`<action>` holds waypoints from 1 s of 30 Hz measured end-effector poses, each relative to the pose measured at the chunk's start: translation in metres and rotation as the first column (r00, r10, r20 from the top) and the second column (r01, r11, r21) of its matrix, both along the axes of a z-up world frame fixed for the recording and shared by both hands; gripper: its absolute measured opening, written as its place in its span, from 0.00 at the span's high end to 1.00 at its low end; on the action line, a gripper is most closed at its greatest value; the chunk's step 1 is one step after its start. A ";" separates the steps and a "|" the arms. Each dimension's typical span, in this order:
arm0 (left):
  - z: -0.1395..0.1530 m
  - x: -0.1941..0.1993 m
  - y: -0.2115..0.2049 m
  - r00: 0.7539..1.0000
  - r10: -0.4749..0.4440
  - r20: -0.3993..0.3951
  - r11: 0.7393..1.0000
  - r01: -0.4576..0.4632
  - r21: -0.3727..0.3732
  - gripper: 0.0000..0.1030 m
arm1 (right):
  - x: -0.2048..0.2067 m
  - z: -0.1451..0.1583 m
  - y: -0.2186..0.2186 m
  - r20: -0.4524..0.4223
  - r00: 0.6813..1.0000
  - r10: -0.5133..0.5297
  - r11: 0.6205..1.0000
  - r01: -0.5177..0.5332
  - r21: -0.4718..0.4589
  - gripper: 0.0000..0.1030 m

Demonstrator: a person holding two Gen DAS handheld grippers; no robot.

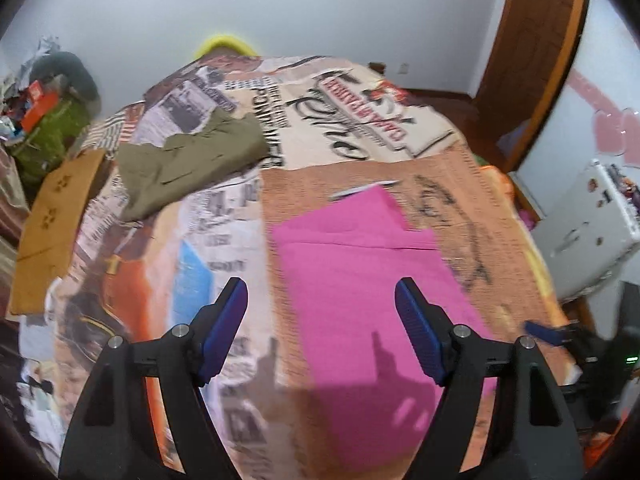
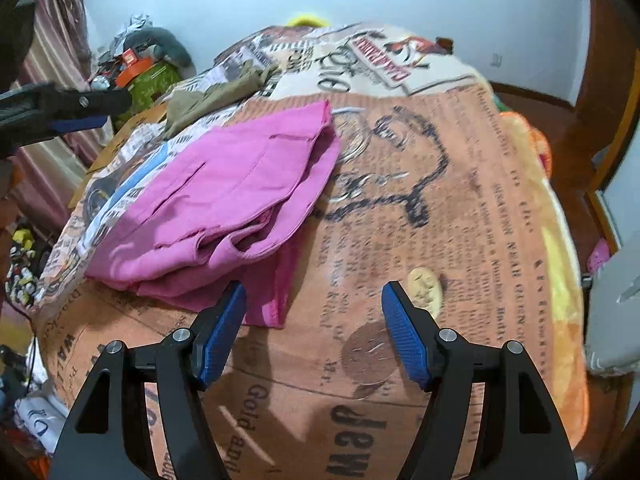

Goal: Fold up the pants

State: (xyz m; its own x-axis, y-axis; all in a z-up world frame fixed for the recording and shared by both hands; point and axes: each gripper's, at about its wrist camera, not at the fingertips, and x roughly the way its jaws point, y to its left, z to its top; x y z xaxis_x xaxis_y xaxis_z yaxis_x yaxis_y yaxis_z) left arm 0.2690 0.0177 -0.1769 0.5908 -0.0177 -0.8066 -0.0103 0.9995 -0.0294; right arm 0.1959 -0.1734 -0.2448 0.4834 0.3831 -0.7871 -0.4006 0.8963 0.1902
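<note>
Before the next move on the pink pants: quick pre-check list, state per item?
1. Left gripper empty: ok, jaws apart, nothing between them.
2. Right gripper empty: ok, jaws apart over the printed bedspread.
3. Pink pants folded: ok, layers stacked in a compact bundle.
4. Fold neat: not ok, one lower layer sticks out at the near edge and the open side gapes.
5. Pants clear of the olive garment: ok, it lies apart, farther back.
6. Fold finished: cannot tell; the left wrist view is blurred.
</note>
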 end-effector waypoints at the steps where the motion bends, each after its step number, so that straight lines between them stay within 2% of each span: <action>1: -0.005 0.006 0.007 1.000 0.004 -0.007 1.000 -0.004 0.013 0.26 | 0.000 0.002 -0.003 0.013 1.000 -0.014 1.000 0.014 -0.003 0.35; 5: -0.030 0.030 0.026 0.998 0.023 -0.055 0.998 -0.019 0.062 0.26 | 0.003 0.006 -0.014 0.021 0.998 -0.059 0.998 0.059 0.004 0.35; 8: -0.054 0.054 0.036 0.992 0.027 -0.121 0.996 -0.016 0.093 0.26 | 0.006 0.011 -0.019 0.025 0.996 -0.087 0.996 0.087 0.003 0.35; 16: -0.084 0.095 0.030 0.981 -0.037 -0.192 0.996 0.050 0.067 0.26 | 0.010 0.030 -0.020 0.066 0.991 -0.113 0.993 0.111 0.035 0.35; 18: -0.096 0.108 0.026 0.971 -0.049 -0.235 0.995 0.068 0.073 0.26 | 0.015 0.028 -0.016 0.069 0.991 -0.112 0.993 0.109 0.040 0.31; 20: -0.108 0.116 0.027 0.964 -0.037 -0.262 0.994 0.062 0.087 0.26 | 0.019 0.024 -0.012 0.062 0.991 -0.116 0.993 0.115 0.024 0.31; 25: -0.119 0.111 0.040 0.967 -0.030 -0.254 0.999 0.041 0.036 0.24 | 0.025 0.017 -0.008 0.036 0.993 -0.111 0.994 0.111 0.012 0.31; 30: -0.114 0.090 0.044 0.969 -0.027 -0.244 0.994 0.052 0.097 0.23 | 0.029 0.022 -0.012 0.050 0.992 -0.117 0.993 0.117 0.000 0.31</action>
